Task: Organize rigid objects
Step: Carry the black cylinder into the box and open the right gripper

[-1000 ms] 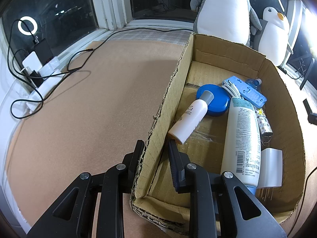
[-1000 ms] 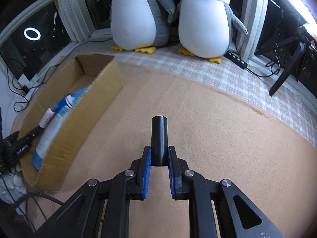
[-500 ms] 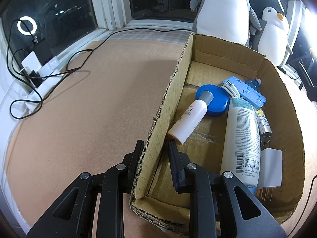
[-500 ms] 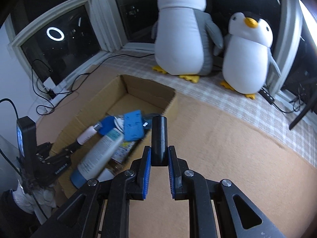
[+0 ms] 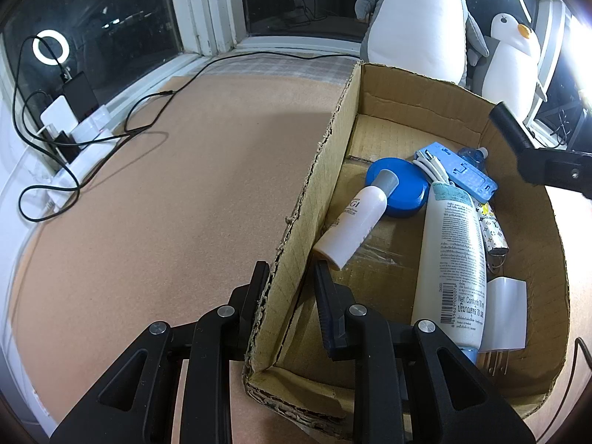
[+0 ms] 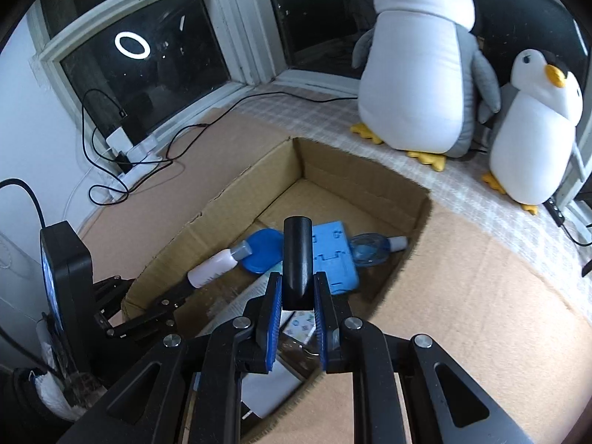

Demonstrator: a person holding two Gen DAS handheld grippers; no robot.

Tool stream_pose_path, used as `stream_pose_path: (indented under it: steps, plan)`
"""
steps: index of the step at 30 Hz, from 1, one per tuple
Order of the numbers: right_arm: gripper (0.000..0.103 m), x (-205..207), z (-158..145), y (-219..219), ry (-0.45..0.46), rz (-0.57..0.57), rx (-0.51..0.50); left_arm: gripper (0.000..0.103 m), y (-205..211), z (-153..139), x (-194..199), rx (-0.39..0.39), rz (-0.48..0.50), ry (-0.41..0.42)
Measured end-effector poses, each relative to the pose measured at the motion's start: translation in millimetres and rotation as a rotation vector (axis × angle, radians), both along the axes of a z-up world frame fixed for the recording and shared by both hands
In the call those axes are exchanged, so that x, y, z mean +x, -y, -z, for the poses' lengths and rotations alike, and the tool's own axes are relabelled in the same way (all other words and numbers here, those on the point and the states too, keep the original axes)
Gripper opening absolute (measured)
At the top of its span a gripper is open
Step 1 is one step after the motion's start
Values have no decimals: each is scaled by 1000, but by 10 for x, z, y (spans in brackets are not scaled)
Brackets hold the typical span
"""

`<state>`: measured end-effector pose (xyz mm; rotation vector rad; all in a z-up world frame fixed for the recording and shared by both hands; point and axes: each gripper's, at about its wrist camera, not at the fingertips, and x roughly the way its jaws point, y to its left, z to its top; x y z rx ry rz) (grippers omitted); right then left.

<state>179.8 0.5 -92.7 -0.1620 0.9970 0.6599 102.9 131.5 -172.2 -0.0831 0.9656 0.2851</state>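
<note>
A wide tan carpeted floor (image 5: 166, 192) fills the room's lower part, giving way to a pale checked mat (image 6: 333, 114) under dark, white-framed windows (image 5: 111, 26). A ring light (image 5: 50, 47) glows at one pane, and black cables (image 5: 140, 125) trail over the carpet to a white power strip (image 5: 85, 140). Two plush penguins stand on the mat, the large penguin (image 6: 418, 63) beside the small penguin (image 6: 536, 133).

The open cardboard box (image 6: 370, 177) sits on the carpet in front of them. Inside it lie a tall white lotion bottle (image 5: 455, 259) along the box's length, a small white bottle (image 5: 355, 222) with a grey cap leaning on the near wall, a round blue lid (image 5: 403, 192), a flat blue plastic piece (image 6: 333, 255), a clear blue bottle (image 6: 370, 253) and a white plug adapter (image 5: 507, 314).

The left gripper (image 5: 288, 277) straddles the box's side wall, one finger outside and one inside, clamped on the cardboard.

The right gripper (image 6: 296, 296) is clenched on the black cylinder (image 6: 297, 259), its blue pads (image 6: 272, 310) pressing the lower end. The cylinder's long axis runs in line with the fingers, its free end pointing forward and away from the wrist, above the box's open interior. In the left wrist view the same cylinder reaches in over the far right rim, tilted.
</note>
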Motion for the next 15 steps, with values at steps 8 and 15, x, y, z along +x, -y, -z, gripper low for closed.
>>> stream_pose_path:
  steps: [8,15]
  plan:
    - [15,26,90,-113,-26,-6,-8,23,-2,3,-3,-1,-1,0]
    - [15,33,176,-162,-43,-13,-27,23,-1,4,-4,-3,-2,0]
